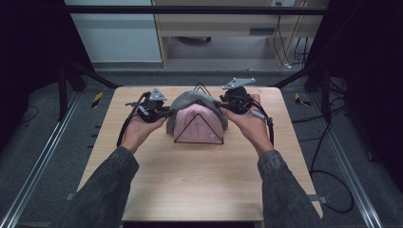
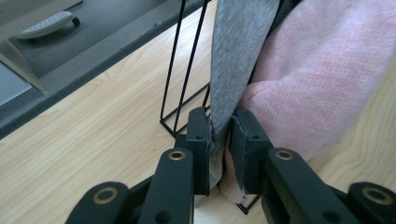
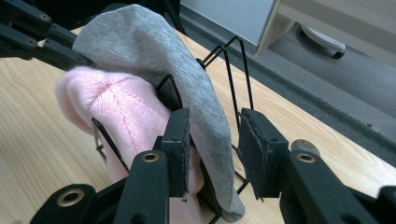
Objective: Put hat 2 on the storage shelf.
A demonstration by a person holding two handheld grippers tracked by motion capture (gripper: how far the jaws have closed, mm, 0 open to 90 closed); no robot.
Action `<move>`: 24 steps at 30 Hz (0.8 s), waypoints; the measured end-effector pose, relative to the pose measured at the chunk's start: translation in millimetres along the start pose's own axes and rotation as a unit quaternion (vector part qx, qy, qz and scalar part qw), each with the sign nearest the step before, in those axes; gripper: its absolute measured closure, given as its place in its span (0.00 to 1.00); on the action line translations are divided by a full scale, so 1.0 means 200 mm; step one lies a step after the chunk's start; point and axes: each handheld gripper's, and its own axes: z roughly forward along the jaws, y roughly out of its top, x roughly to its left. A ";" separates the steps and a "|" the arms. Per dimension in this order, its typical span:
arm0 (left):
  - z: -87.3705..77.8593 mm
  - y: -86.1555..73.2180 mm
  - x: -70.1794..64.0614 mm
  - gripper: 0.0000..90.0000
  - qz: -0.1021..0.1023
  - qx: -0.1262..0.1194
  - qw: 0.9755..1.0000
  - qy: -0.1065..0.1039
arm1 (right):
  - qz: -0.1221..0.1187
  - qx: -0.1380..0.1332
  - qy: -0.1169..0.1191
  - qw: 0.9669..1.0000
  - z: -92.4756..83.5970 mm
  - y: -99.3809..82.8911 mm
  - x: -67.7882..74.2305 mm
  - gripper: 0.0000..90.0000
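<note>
Soft, light grey cloth (image 2: 238, 51) draped over wire rack (image 1: 198, 128) — our left gripper (image 2: 223, 135) pinches its edge, right gripper (image 3: 214, 140) jaws open around the other — we take hems.

I find no words, labels, brands, numbers or signs that I can read on anything before me, not on the cloth, the wire or my own jaws.
</note>
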 end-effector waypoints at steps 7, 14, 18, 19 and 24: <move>-0.06 -0.02 -0.01 0.81 0.011 0.001 1.000 0.021 | 0.006 -0.002 -0.001 1.000 -0.03 -0.02 -0.01 0.67; -0.12 -0.04 0.00 0.74 0.011 -0.005 0.999 0.036 | 0.002 -0.003 -0.007 1.000 -0.06 -0.04 -0.01 0.60; -0.16 -0.04 -0.01 0.63 0.013 -0.004 0.999 0.043 | -0.002 -0.002 -0.012 1.000 -0.08 -0.04 0.00 0.56; -0.17 -0.04 -0.02 0.60 0.016 -0.004 0.999 0.043 | -0.002 -0.002 -0.012 1.000 -0.08 -0.05 0.01 0.55; -0.22 -0.04 -0.06 0.48 0.020 -0.005 0.999 0.035 | -0.004 -0.004 -0.020 1.000 -0.11 -0.04 0.02 0.47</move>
